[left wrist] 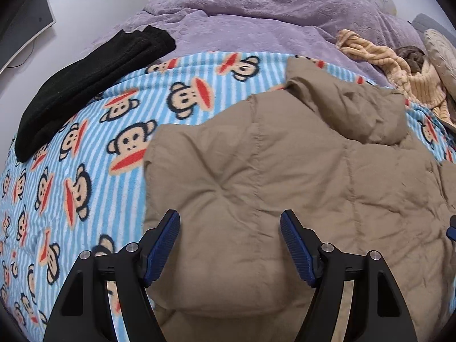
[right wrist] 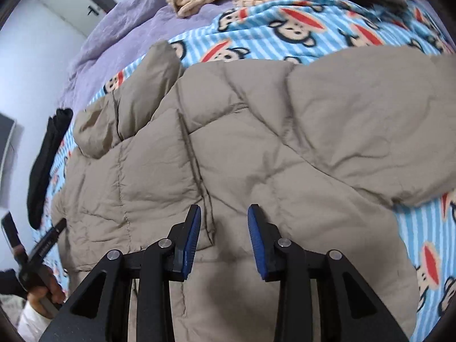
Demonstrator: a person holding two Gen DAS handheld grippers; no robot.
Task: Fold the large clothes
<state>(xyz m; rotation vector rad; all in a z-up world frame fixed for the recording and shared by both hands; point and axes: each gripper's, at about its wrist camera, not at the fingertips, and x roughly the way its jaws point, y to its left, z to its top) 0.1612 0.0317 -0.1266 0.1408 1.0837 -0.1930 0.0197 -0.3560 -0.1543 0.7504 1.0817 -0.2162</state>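
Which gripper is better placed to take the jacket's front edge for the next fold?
Probably the right gripper: the jacket opening's edge runs between its open jaws. The left gripper hovers over smooth padding, with no edge to pinch.

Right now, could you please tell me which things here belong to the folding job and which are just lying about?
Job:
- puffy tan quilted jacket
- left tongs
- right tongs

Lying about:
- folded black knit garment
- crumpled cream striped sweater
- blue striped monkey-print blanket
- purple quilt
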